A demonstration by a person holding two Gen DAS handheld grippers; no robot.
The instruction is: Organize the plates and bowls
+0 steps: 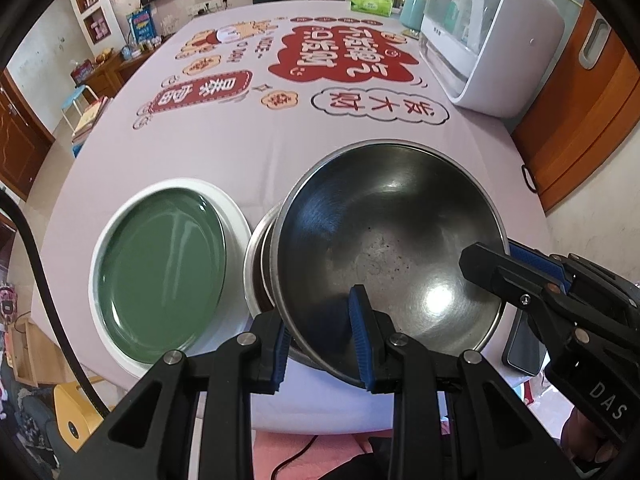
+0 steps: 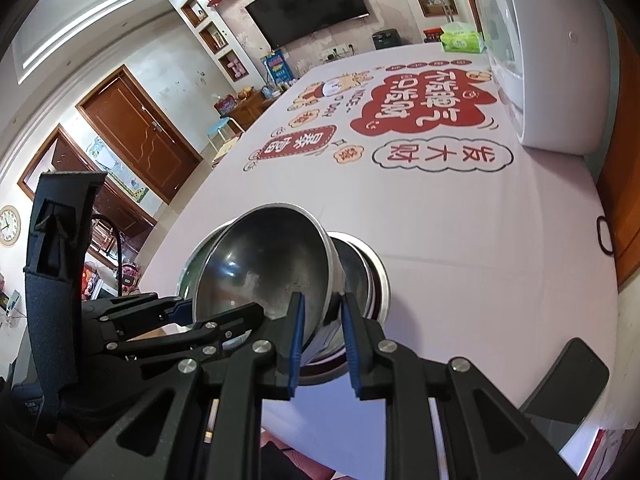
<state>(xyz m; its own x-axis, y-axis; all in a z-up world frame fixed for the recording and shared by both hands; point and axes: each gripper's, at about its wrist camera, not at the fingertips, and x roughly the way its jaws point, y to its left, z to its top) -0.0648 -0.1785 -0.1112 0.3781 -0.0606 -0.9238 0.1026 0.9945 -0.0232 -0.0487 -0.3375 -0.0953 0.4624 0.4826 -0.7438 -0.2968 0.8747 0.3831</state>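
Printed tablecloth (image 1: 248, 152) underneath; both tools, left (image 1: 324, 344) and right (image 2: 322, 350), clamp the tilted steel bowl (image 1: 392, 240).

**Materials / finish**

Steel bowl (image 1: 392, 248): brushed metal, glossy, speckled residue inside. Green plate (image 1: 160, 276): glazed, smooth, shiny; sits in a white plate (image 1: 236, 216), matt-looking. Table (image 1: 240, 152): printed cloth, matt, smooth. Left gripper (image 1: 322, 344): matt black plastic, ribbed blue pads (image 1: 358, 316), metal pivot pins. Appliance (image 1: 516, 40): glossy white plastic.

Bright, even daylight; white glare spots on the steel bowl (image 1: 392, 248). Both views are sharp, with heavy fisheye bending and black vignette at the corners.
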